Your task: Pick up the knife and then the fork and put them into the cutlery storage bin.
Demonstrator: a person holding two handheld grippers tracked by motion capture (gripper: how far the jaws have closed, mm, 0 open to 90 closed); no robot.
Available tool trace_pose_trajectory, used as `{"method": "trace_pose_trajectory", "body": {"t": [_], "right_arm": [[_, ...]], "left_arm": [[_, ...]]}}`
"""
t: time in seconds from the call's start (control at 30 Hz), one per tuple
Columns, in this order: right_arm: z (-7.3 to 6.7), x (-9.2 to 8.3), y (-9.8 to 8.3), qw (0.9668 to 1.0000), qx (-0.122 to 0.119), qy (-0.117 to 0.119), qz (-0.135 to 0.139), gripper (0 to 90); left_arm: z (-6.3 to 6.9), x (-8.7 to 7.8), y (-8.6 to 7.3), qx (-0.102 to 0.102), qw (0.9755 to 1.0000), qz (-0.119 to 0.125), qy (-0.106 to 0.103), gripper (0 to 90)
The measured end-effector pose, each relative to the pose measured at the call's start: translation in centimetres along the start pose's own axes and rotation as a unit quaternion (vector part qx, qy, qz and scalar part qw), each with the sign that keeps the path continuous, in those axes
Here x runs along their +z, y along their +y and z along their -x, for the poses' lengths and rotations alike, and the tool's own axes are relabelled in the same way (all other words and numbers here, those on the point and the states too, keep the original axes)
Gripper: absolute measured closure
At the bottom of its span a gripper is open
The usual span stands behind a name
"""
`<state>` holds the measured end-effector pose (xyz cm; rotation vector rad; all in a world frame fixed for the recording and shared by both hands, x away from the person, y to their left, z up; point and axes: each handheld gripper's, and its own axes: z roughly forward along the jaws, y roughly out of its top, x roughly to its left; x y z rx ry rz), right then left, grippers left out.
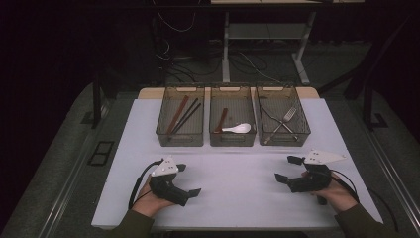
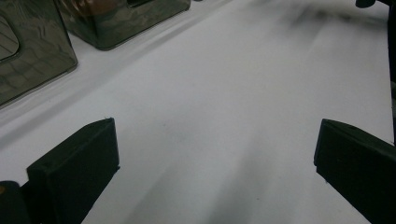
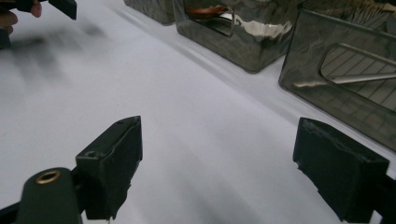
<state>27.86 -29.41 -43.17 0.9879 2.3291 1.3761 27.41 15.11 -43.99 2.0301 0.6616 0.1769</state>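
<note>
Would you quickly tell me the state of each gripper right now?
Left gripper: open, nothing between its black jaws, above the white table.
Right gripper: open, jaws wide and empty, holding nothing.

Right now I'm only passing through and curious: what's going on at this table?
A person holds the left gripper and right gripper open and empty over the white table. Three bins sit beyond: the left bin has chopsticks, the middle bin a spoon, the right bin forks. Nothing is being handled.
</note>
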Motion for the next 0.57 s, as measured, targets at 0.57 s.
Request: {"method": "trace_pose_trajectory", "body": {"t": [0.57], "right_arm": [[-0.64,0.07,-1.13,0.9998,-0.009,0.005,-0.015,15.6]], "left_arm": [[-0.12,-0.14,-0.05,-0.001,1.0,0.003,0.002,0.0]]}}
